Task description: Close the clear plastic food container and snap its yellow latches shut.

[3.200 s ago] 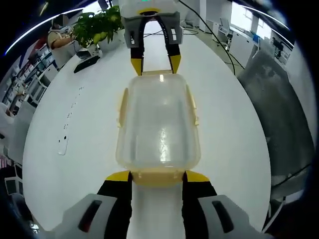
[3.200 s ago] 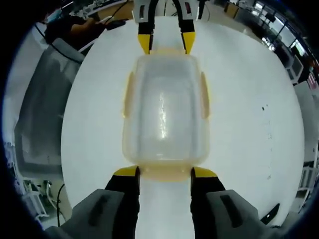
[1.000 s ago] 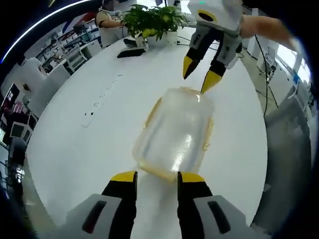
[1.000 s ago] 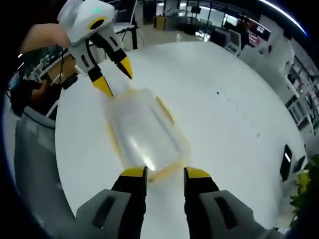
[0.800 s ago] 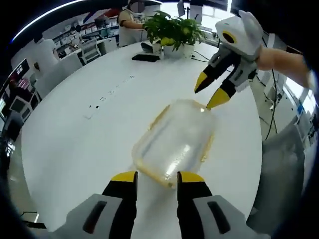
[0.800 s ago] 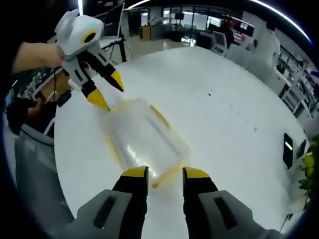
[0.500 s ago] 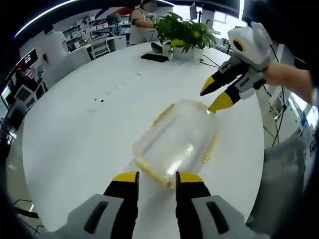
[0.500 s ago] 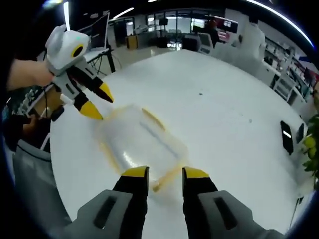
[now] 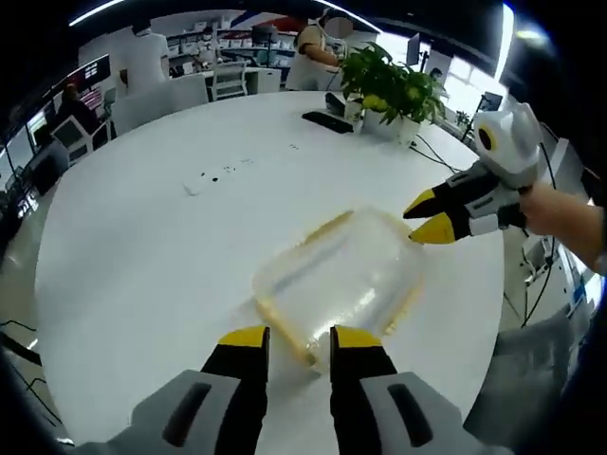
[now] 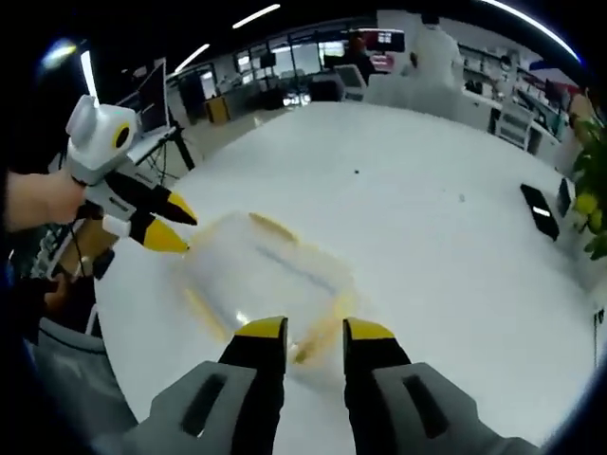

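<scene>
The clear plastic food container (image 9: 337,277) lies on the white table with its lid on and yellow latches along its rim. In the left gripper view it runs slantwise to the upper right, and its near yellow end lies between the tips of my left gripper (image 9: 299,339), whose jaws stand a little apart. My right gripper (image 9: 427,218), held by a hand, points its yellow tips at the far end. In the right gripper view the container (image 10: 261,275) is blurred. My right gripper (image 10: 313,332) straddles its near end, and the left gripper (image 10: 173,226) meets the far end.
The round white table (image 9: 142,246) stretches wide around the container. A potted plant (image 9: 394,90) and a dark phone (image 9: 327,120) sit at its far edge. Another phone (image 10: 541,210) lies at the right. Chairs, desks and people are beyond the table.
Both cameras have swung round and tilted up, so the container now lies slantwise in each view. Both pairs of jaws stand narrower than 3.2 s ago.
</scene>
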